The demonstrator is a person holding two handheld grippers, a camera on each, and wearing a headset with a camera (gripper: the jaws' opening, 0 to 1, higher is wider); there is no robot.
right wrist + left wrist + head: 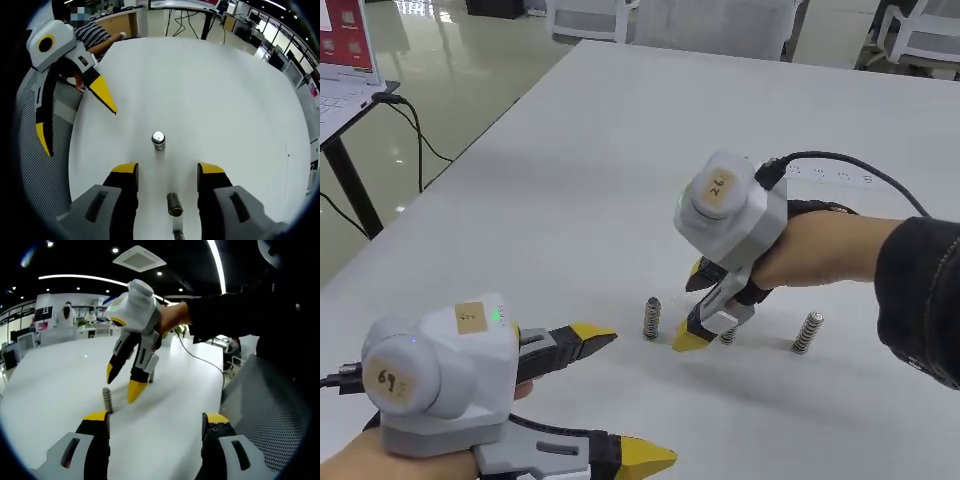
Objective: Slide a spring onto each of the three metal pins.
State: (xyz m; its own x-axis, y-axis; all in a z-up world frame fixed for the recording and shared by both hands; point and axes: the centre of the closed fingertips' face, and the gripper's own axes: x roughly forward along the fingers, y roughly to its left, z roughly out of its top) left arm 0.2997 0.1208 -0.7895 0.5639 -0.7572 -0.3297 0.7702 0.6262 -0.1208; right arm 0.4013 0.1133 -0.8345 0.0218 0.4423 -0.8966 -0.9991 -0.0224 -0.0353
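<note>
Progress: grey coil springs look seated on all three upright metal pins, mid-frame in the head view: left sprung pin (652,318), middle sprung pin (728,335), right sprung pin (808,332). Straddling the middle one, the right gripper (693,307) stands wide and empty. At lower left, the left gripper (625,397) is likewise wide and empty. Task judged essentially complete.

Left tool (635,397) and right tool (692,307) hover, jaws spread.
</note>
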